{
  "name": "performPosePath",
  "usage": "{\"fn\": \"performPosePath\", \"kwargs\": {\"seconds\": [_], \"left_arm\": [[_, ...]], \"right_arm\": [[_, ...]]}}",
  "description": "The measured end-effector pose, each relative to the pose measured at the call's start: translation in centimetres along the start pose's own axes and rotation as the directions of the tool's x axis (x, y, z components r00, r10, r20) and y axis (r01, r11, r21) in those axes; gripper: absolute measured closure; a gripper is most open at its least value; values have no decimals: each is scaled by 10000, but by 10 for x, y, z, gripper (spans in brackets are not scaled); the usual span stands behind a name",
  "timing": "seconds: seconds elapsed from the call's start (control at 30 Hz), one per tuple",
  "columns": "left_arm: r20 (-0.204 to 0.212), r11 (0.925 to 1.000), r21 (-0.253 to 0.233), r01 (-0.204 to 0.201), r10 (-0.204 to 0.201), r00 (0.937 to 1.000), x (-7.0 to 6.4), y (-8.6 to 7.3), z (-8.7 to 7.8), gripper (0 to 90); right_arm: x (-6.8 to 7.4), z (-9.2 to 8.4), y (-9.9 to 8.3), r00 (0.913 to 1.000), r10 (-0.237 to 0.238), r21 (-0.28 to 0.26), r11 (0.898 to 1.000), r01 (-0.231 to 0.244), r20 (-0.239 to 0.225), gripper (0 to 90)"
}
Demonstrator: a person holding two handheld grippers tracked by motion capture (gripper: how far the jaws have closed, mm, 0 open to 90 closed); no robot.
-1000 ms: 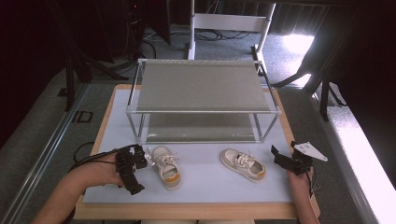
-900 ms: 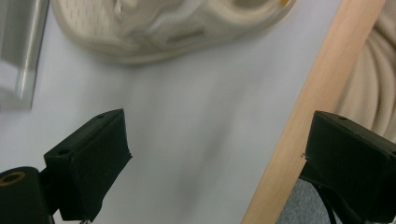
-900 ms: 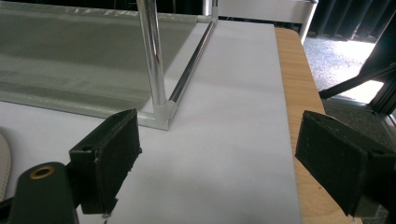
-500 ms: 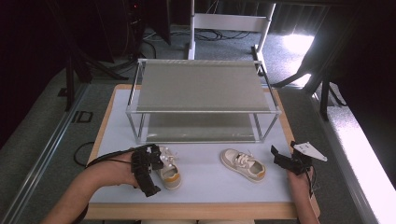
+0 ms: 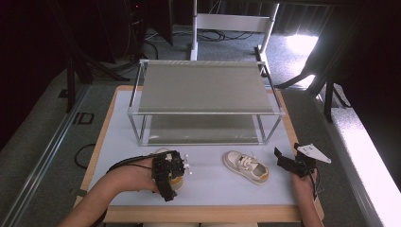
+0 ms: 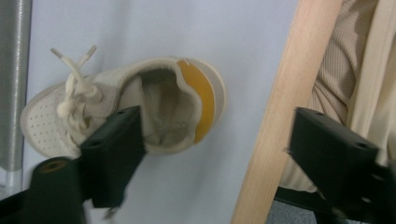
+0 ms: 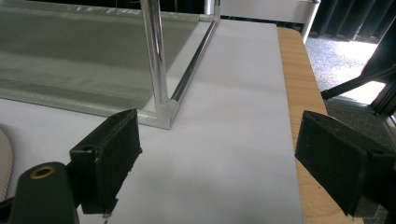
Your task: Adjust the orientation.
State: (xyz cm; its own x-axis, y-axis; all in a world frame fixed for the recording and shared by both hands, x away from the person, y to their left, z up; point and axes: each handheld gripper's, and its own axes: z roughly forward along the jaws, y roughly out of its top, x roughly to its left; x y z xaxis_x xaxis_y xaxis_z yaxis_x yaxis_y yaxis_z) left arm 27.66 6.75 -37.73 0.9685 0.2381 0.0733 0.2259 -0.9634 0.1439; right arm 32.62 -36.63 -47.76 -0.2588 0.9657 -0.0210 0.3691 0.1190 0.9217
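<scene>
Left gripper view is showing the left gripper [image 6: 219, 154] hovering wide open, jaws just closing, empty, above the cream canvas sneaker with orange heel [image 6: 140, 112] at frame's centre-left, risking nudging it aside.

A two-tier metal shelf rack [image 5: 203, 101] stands at the far middle of the white-topped table [image 5: 208, 191]; grey floor [image 5: 42, 137] surrounds it.

Open mat [image 5: 208, 165] between shoes; rack [image 5: 203, 90] blocks behind.
</scene>
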Motion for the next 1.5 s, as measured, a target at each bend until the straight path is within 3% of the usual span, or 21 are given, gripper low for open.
{"fn": "performPosePath", "kwargs": {"seconds": [0.07, 0.13, 0.3, 0.33, 0.53, 0.7, 0.83, 0.93, 1.07, 1.23, 1.27, 1.37, 1.5], "left_arm": [[113, 9999, -17, 165, -164, 9998, 2, 3, 4, 238], [53, 9984, 104, 550, -550, 9985, 7, 8, 11, 376], [313, 9977, 279, 623, -632, 9975, 10, 14, 22, 494], [404, 9971, 339, 685, -699, 9967, 11, 15, 24, 557], [568, 9960, 528, 722, -752, 9956, 16, 16, 28, 662], [819, 9960, 480, 748, -785, 9935, 18, 14, 27, 684], [906, 9983, 459, 347, -387, 9951, 17, 13, 27, 700], [1384, 9986, 512, 130, -200, 9902, 19, 10, 26, 741], [1194, 9972, 614, -433, 358, 9922, 15, 10, 24, 755], [978, 9892, 799, -1227, 1148, 9886, 6, 16, 23, 760], [978, 9895, 774, -1219, 1141, 9886, 5, 18, 23, 760], [866, 9859, 680, -1529, 1469, 9854, 2, 23, 20, 765], [692, 9767, 454, -2098, 2064, 9760, -4, 28, 14, 769]], "right_arm": [[0, 0, 0, 10000, -10, -6, 10000, 10, -8, 135], [0, 0, 0, 10000, -36, -8, 10000, 36, -6, 135], [0, 0, 0, 10000, -45, 0, 10000, 45, -13, 135], [0, 0, 0, 10000, -54, 1, 10000, 54, -20, 135], [0, 0, 0, 10000, -71, 8, 10000, 71, -34, 135], [1, 0, 0, 9999, -108, 15, 9999, 108, -38, 136], [1, 0, 0, 9999, -121, 16, 9999, 121, -47, 136], [1, 0, 0, 9999, -125, 14, 9999, 125, -47, 136], [1, 0, 0, 9999, -131, 21, 9999, 131, -47, 136], [1, 0, 0, 9999, -145, 23, 9999, 145, -47, 136], [1, 0, 0, 9999, -146, 26, 9999, 146, -50, 136], [1, 0, 0, 9999, -136, 26, 9999, 136, -57, 136], [1, 0, 0, 9999, -127, 14, 9999, 127, -60, 136]]}}
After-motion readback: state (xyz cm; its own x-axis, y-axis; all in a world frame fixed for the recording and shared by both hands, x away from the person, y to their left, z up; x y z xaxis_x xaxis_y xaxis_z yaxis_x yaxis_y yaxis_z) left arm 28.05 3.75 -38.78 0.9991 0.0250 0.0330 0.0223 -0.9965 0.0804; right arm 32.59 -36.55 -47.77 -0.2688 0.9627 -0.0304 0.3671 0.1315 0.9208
